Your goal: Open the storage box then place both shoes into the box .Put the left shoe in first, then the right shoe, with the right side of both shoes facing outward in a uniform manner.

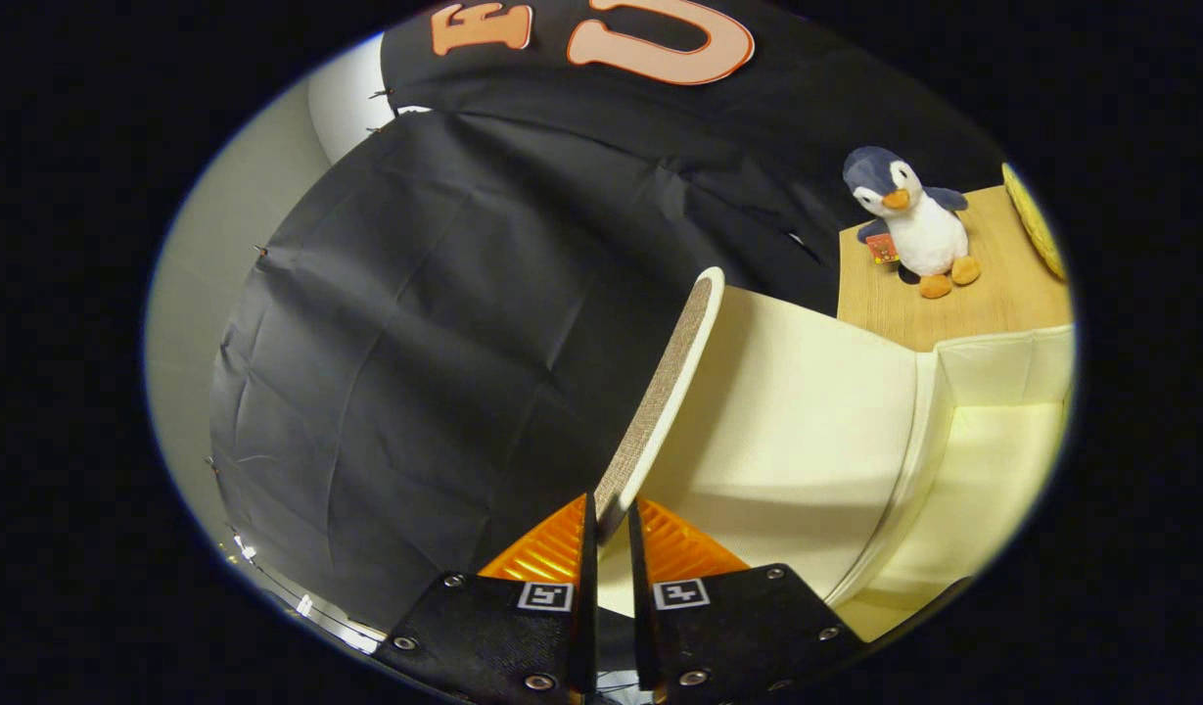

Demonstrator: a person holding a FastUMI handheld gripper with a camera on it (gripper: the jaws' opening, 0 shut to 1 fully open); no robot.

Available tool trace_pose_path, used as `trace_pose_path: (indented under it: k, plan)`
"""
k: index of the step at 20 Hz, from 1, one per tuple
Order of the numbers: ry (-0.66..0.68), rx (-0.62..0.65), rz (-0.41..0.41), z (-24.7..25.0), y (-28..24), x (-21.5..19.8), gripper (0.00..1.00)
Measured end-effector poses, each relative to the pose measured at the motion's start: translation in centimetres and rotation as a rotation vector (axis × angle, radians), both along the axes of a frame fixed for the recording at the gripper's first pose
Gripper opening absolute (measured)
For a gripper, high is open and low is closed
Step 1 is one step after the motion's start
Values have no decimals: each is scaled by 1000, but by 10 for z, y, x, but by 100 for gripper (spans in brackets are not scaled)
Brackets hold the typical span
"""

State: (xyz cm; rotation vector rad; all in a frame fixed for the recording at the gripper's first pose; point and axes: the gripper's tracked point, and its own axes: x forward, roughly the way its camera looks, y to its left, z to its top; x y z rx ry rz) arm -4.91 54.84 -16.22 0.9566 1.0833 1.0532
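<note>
My gripper (611, 524) is shut on the edge of the storage box's lid (665, 387), a flat panel with a woven beige outer face and a cream inner face. The lid stands lifted, tilted up and away from the fingers. To the right of the lid the storage box (993, 357) lies open, its cream fabric lining and inner walls showing. Both fingers press the lid's near edge from either side.
A plush penguin (909, 220) sits on a wooden tabletop (1002, 304) beyond the box. A yellow woven object (1034, 220) lies at the tabletop's far right. Black cloth hangs to the left and behind, with a pale wall (219, 255) past it.
</note>
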Motion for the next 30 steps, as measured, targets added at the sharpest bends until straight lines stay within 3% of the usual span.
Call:
trace_pose_path:
  k: [4, 8, 13, 18, 19, 23, 30]
  plan:
    - [-84, -51, -51, 3, -23, 6, 40]
    - [-188, -122, -125, 6, -79, 17, 42]
    - [-343, -247, -236, 6, -163, 31, 61]
    - [-526, -453, -389, -6, -261, 45, 74]
    - [-544, -483, -406, -10, -277, 46, 81]
    - [-565, -623, -457, -39, -336, 39, 98]
    - [-424, -796, -423, -128, -405, -7, 98]
